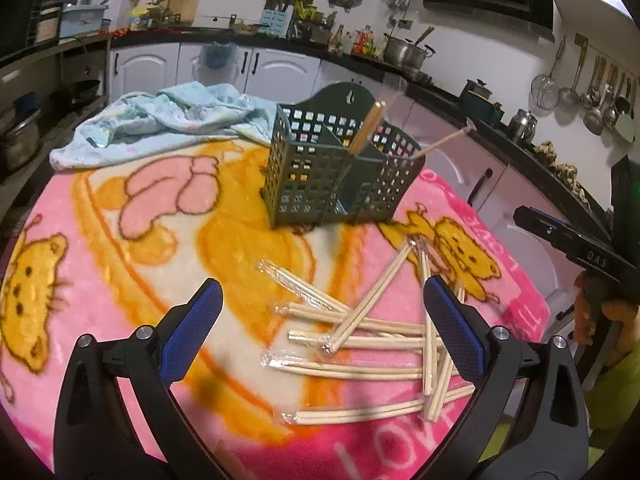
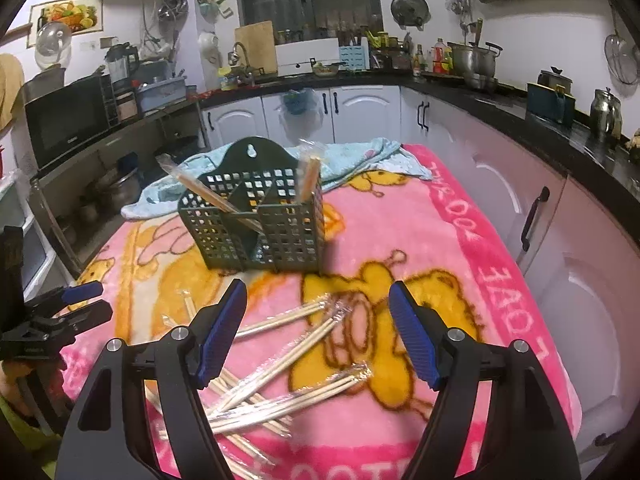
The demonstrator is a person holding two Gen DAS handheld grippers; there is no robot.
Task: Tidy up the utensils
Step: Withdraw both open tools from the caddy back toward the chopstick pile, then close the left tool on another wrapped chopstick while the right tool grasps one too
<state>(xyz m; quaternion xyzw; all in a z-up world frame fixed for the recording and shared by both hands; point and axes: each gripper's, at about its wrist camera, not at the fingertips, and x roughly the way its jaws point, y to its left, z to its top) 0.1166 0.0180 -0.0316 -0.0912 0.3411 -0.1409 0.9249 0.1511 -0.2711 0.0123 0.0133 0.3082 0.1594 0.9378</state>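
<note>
Left gripper (image 1: pixel 322 318): jaws spread wide, gripping nothing, over the near-left part of the heap. Wrapped chopstick pairs (image 1: pixel 360 344) lie scattered and crossing on the pink blanket (image 1: pixel 100 208), near side. Green holder (image 1: pixel 340 168) stands upright just beyond them, two wrapped pairs leaning inside. Right gripper (image 2: pixel 318 320): jaws released, empty, above the heap. Blue cloth (image 1: pixel 160 120) bunched at far left.

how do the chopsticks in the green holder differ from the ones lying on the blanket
The chopsticks in the holder stand propped on end, leaning against the green holder; the loose chopsticks lie flat on the pink blanket. Only two packs are in the holder, one per side, while the loose ones form a crisscrossed pile of several. Both sets are pale wood in clear plastic wrap.
</note>
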